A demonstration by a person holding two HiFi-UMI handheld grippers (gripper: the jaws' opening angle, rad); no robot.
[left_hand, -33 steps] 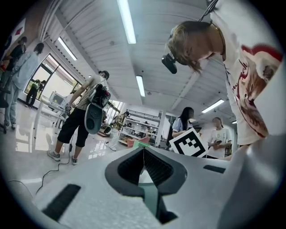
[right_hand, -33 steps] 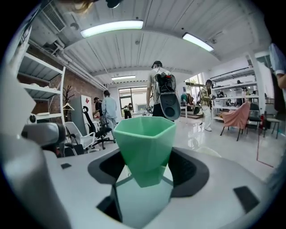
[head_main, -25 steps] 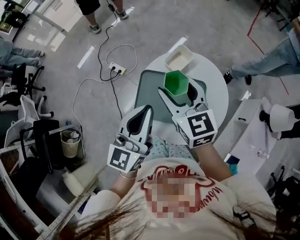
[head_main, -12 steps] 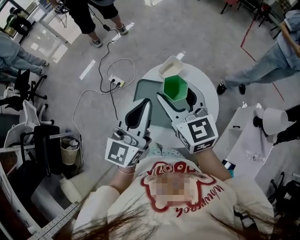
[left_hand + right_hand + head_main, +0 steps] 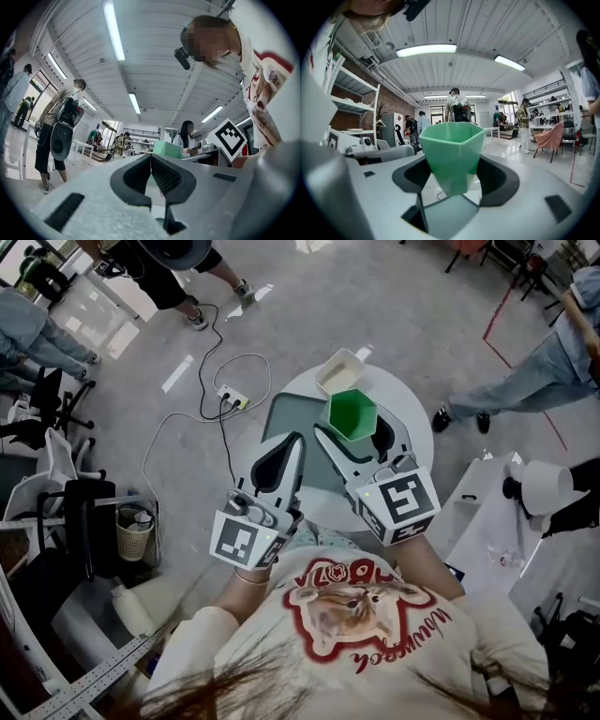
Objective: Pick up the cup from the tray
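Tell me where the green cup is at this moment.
In the head view, right of centre: the green cup sits between the jaws of the right gripper, over the grey-green tray, just before the white container.

No words or numbers can be read; red lettering on the person's shirt (image 5: 281, 652), lower centre of the head view, is too blurred.
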